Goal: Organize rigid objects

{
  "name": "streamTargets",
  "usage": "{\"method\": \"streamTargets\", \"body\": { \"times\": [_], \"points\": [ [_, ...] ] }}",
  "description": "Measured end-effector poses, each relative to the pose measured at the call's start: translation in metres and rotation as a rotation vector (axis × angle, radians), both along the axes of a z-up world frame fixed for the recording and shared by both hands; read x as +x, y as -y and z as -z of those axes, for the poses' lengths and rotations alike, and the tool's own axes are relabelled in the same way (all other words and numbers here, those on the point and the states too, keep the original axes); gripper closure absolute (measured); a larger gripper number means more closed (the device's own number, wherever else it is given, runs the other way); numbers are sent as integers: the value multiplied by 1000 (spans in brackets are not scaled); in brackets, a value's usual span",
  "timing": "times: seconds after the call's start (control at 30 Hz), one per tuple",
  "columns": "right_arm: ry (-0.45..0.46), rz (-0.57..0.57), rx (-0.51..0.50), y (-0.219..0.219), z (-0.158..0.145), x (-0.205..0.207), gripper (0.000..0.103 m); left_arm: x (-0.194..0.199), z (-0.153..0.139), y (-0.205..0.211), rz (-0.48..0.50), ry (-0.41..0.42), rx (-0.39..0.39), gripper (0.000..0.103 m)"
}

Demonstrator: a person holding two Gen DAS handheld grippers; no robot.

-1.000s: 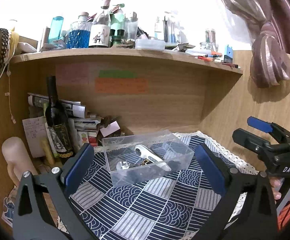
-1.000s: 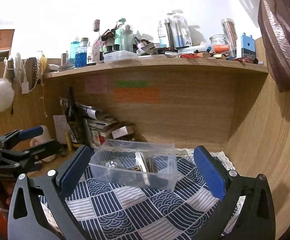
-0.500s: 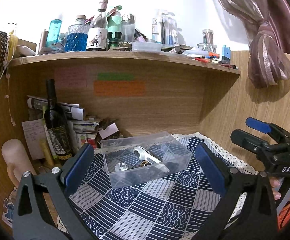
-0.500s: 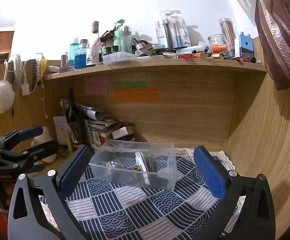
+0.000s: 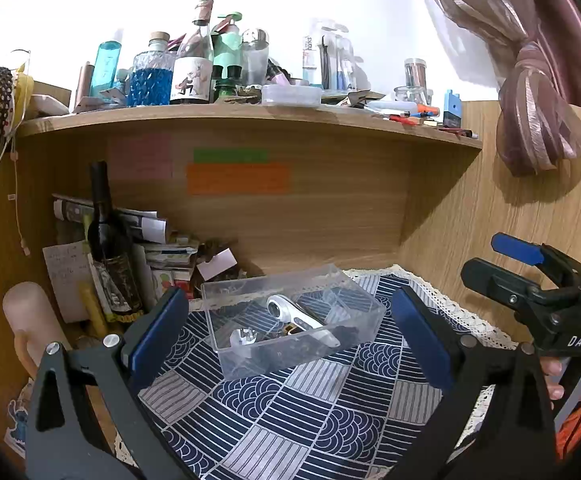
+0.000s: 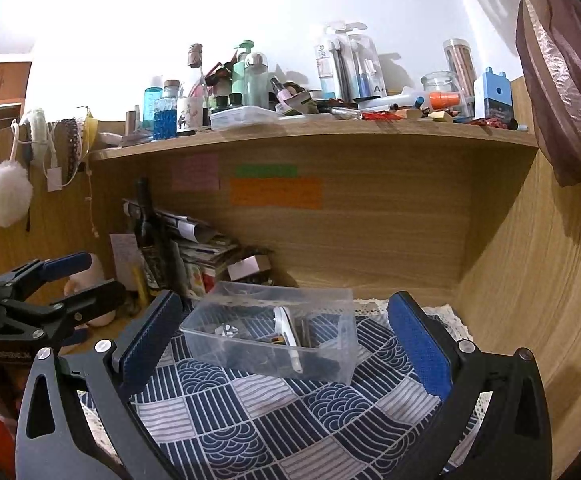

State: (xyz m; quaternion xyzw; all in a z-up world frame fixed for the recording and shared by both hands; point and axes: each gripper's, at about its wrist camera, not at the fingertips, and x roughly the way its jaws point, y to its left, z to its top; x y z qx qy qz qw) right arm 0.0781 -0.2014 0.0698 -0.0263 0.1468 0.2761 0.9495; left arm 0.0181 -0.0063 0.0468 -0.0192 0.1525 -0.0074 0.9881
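A clear plastic box [image 5: 366,304] stands on a blue patterned cloth [image 5: 290,412] in the desk alcove; it also shows in the right wrist view [image 6: 342,312]. Inside lie a silver metal tool [image 5: 294,314] and several small dark and shiny parts [image 5: 244,338]. My left gripper [image 5: 290,340] is open and empty, held back from the box with its pads wide on either side. My right gripper [image 6: 282,344] is open and empty too, hovering in front of the box. Each gripper shows at the edge of the other's view.
A dark wine bottle [image 5: 108,240], papers and small boxes [image 5: 162,252] crowd the alcove's left back corner. A shelf [image 5: 250,116] above carries several bottles and jars. A wooden side wall [image 6: 530,280] closes the right. A curtain [image 5: 530,92] hangs at upper right.
Both grippers have drawn back and tilted up slightly; the box sits a little lower and farther in each view. Nothing was taken or let go.
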Motion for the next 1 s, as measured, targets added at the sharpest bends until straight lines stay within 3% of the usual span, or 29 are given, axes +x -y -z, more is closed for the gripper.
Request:
{"method": "streamTargets", "body": {
  "times": [1.0],
  "points": [
    [-15,-6,-10,-6,6,4,0,0,1,2,26,8,-13,0]
  ]
}}
